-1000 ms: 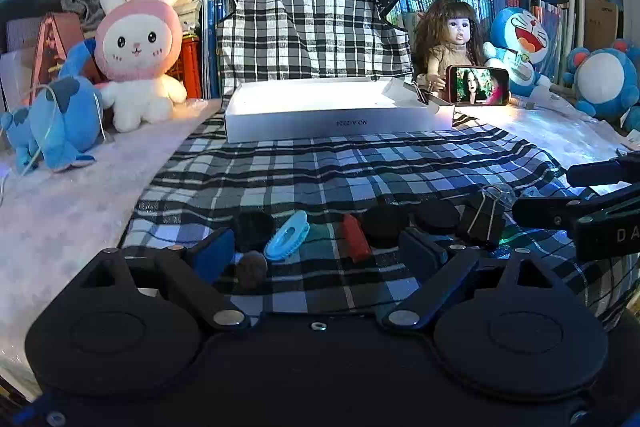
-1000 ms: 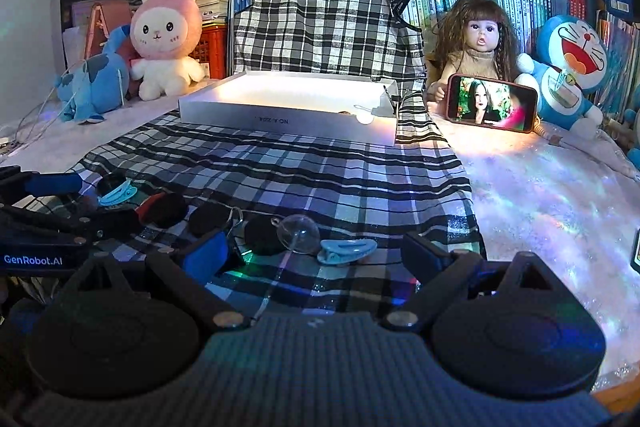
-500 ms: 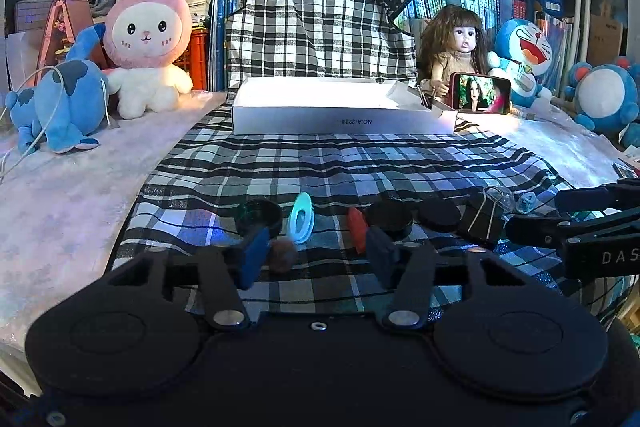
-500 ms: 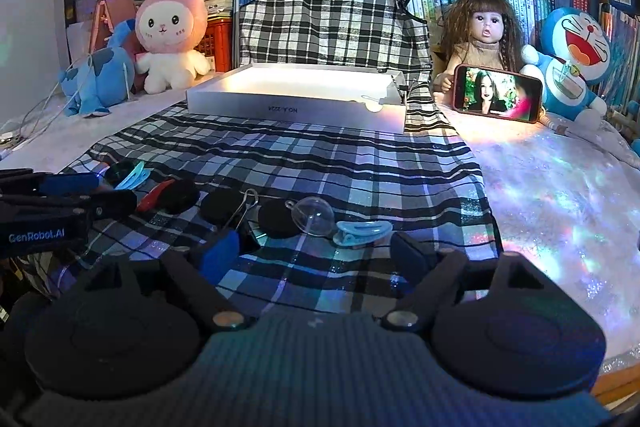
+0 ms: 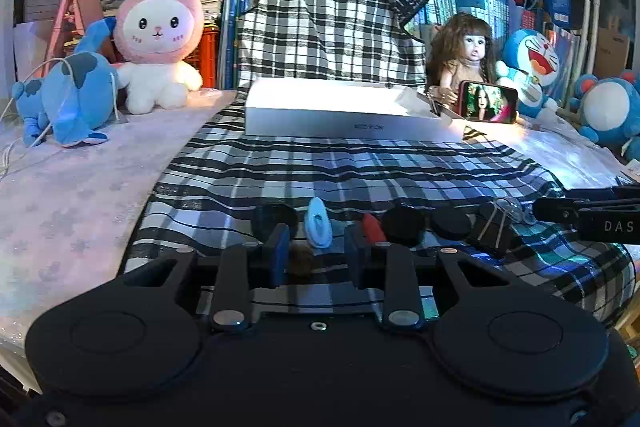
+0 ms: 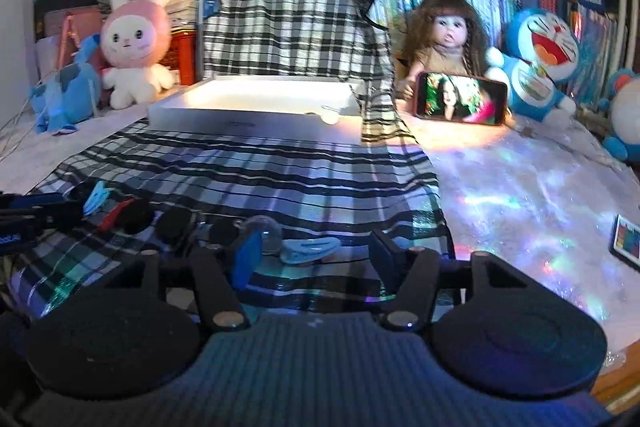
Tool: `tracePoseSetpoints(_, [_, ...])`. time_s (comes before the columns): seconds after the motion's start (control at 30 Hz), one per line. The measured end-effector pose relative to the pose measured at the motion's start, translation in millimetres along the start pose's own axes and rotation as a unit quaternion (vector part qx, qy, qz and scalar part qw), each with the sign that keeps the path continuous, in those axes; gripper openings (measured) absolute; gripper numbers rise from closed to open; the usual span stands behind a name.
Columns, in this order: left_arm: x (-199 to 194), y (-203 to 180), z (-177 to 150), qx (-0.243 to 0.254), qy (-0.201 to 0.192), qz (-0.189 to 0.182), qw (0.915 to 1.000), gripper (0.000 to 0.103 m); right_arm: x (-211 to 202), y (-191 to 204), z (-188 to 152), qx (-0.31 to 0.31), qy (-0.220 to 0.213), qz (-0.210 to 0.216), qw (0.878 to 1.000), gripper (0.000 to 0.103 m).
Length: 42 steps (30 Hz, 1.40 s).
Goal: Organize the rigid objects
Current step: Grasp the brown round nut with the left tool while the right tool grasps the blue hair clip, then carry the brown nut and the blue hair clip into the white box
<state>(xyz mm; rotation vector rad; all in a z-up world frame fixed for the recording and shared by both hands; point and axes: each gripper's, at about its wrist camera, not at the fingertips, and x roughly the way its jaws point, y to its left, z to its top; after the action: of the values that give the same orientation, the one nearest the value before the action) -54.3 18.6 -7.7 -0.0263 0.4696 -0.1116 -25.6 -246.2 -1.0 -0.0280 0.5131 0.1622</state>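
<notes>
Rigid objects (image 5: 402, 225), small and loose, in one row along the near edge of the plaid cloth (image 5: 360, 167): black disc (image 5: 276, 217), pale-blue clip (image 5: 318, 223), red clip (image 5: 372, 227), binder clip (image 5: 490, 227), clear dome (image 6: 266, 231), second pale-blue clip (image 6: 310, 249). White box (image 5: 340, 107) lying open at the far end of the cloth, well apart from the row; probably the place for sorting.

Jaws of left gripper (image 5: 316, 255) just closing, now narrow but apart, with a small brown bead (image 5: 300, 261) between them; no pad visibly pressing on it. Pale-blue clip just beyond the fingertips.

Jaws of right gripper (image 6: 316, 257) also just closing, about half apart, second pale-blue clip lying crosswise between them, untouched; clear dome just beside the blue left finger.

Handling, as a judgement: all pieces light, stiff, smooth-skinned. Bead likely to roll or squirt out of an off-centre pinch; best taken squarely across its middle. Clip flat and slippery on cloth; best taken across its narrow width at mid-length, low to the fabric, without snagging the weave.
</notes>
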Motion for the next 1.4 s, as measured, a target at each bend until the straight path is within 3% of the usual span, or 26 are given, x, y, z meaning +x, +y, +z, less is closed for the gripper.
tracePoseSetpoints(0.3, [-7.0,-3.7,-8.2,0.029,-0.011,0.027,0.9991,0.029,8.8,2.3,0.2,-0.014,0.003,0.001,1.000,0.061])
tracePoseSetpoints(0.63, [1.5,3.9,-9.4,0.009,0.006,0.020,0.9997,0.028,17.0,3.3,1.1,-0.067,-0.003,0.002,0.998,0.061])
tracePoseSetpoints(0.8, [3.6,3.4,-11.0,0.009,0.009,0.016,0.9998,0.022,19.5,-1.2,-0.1,-0.072,0.000,0.011,0.997,0.060])
tracePoseSetpoints(0.97, [7.4,2.1,-9.9,0.011,0.010,0.010,0.9998,0.016,22.5,3.0,-2.1,-0.093,0.006,0.012,0.996,0.051])
tracePoseSetpoints(1.13, [11.1,0.2,-6.9,0.013,0.010,0.006,0.9998,0.016,25.1,3.4,-2.8,-0.091,0.010,0.022,0.995,0.044])
tracePoseSetpoints(1.4, [7.5,-5.4,0.7,0.019,0.003,-0.002,0.9998,0.016,18.4,-2.5,3.8,-0.056,-0.015,0.007,0.998,0.043])
